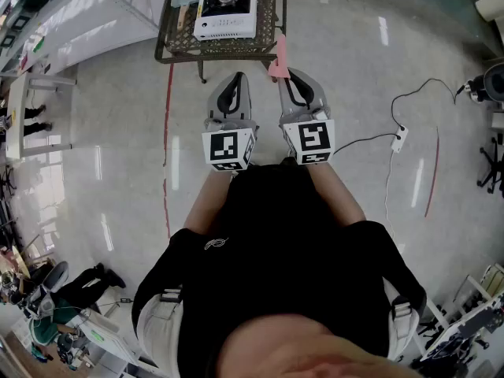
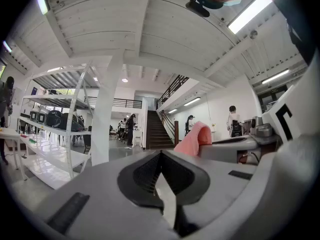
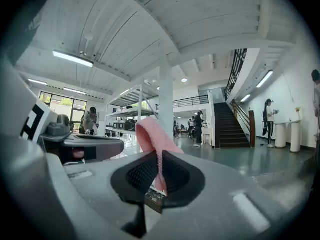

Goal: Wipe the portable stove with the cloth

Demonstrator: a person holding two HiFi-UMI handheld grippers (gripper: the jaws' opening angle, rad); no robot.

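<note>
Fingers of your right gripper [image 3: 159, 170] clamped on pink cloth [image 3: 151, 134], narrow strip only; left gripper [image 2: 161, 159] fingers together, empty. Well ahead of fingers: portable stove [image 1: 227, 8] on table [image 1: 169, 50]. Risk: thin hold lets cloth slip mid-wipe.

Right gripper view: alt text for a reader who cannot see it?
The right hand-held gripper is shut on a pink cloth that stands up from its jaws. The left hand-held gripper lies alongside at left; a staircase rises behind.
</note>
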